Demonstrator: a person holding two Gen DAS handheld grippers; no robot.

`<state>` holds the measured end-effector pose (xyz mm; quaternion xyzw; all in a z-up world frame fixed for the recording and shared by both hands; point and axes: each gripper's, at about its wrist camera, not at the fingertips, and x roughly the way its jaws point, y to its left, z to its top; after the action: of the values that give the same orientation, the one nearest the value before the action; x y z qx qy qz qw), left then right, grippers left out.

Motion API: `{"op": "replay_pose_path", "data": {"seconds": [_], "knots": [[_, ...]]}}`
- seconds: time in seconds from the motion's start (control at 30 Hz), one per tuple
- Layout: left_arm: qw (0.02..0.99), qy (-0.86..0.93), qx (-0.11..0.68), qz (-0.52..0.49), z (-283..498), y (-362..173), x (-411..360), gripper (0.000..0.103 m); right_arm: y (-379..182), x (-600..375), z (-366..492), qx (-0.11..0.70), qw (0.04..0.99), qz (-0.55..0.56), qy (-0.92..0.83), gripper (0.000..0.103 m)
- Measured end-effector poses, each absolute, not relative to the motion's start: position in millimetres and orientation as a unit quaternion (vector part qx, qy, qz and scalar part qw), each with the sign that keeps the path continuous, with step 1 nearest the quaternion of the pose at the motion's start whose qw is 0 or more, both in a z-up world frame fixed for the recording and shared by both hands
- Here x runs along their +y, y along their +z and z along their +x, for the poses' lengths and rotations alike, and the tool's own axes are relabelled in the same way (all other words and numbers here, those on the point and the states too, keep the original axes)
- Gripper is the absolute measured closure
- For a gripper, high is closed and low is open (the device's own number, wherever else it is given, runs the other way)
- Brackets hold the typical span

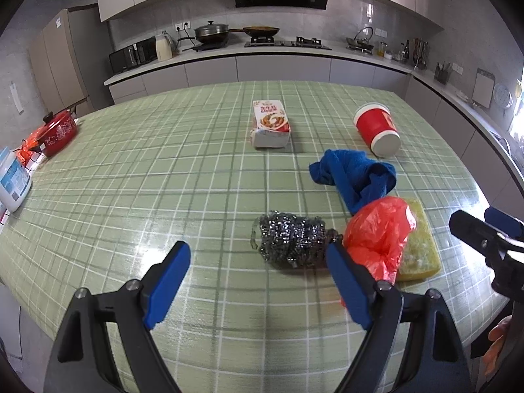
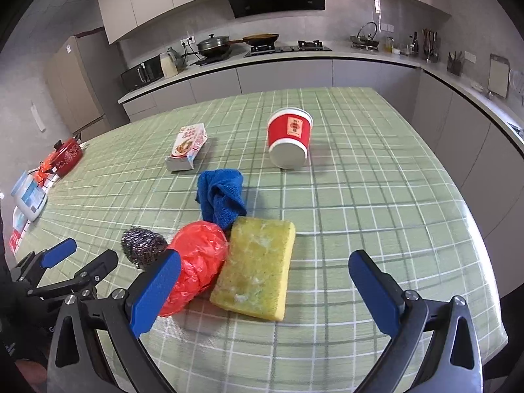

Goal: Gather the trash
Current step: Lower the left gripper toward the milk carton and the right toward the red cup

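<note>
On the green checked table (image 1: 131, 180) lie a crumpled red plastic bag (image 1: 380, 232) (image 2: 199, 262), a steel wool scourer (image 1: 291, 239) (image 2: 142, 245), a yellow sponge (image 1: 421, 249) (image 2: 258, 265), a blue cloth (image 1: 353, 177) (image 2: 222, 196), a tipped red paper cup (image 1: 376, 127) (image 2: 290, 137) and a food carton (image 1: 270, 127) (image 2: 188, 147). My left gripper (image 1: 258, 281) is open above the table, with the scourer just beyond its fingertips. My right gripper (image 2: 265, 291) is open wide, and the sponge and the bag lie between its fingers, untouched. The left gripper (image 2: 78, 258) also shows in the right wrist view.
A red pot (image 1: 59, 131) (image 2: 67, 155) and a white-and-blue container (image 1: 13, 180) (image 2: 29, 199) stand at the table's left edge. Kitchen counters (image 1: 278, 52) with pans, a kettle and a stove run behind. The table's right edge (image 2: 475, 229) lies close to the right gripper.
</note>
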<state>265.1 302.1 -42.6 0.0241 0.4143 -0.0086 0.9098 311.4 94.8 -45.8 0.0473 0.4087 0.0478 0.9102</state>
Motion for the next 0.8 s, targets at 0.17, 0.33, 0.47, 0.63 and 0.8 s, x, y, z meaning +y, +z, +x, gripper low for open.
{"op": "replay_pose_path", "data": {"seconds": [0.17,0.33,0.47,0.63,0.8], "knots": [[0.907,-0.010,0.419,0.025,268.2,-48.5,297.2,0.017,-53.8,90.6,313.7,0.416,0.907,0.044,0.038,0.000],[0.906,-0.013,0.422,0.022,271.2,-49.3,294.2,0.017,-56.4,88.4,315.9,0.422,0.905,0.046,0.033,0.000],[0.910,-0.015,0.413,0.022,275.9,-40.8,297.2,0.017,-48.1,87.4,321.3,0.413,0.909,0.046,0.025,0.000],[0.918,-0.017,0.396,0.022,288.4,-27.8,303.9,0.017,-32.8,91.9,330.4,0.394,0.918,0.050,0.015,0.000],[0.920,-0.021,0.391,0.022,307.9,-19.0,308.2,0.017,-24.5,97.2,345.8,0.389,0.920,0.052,0.011,0.000]]}}
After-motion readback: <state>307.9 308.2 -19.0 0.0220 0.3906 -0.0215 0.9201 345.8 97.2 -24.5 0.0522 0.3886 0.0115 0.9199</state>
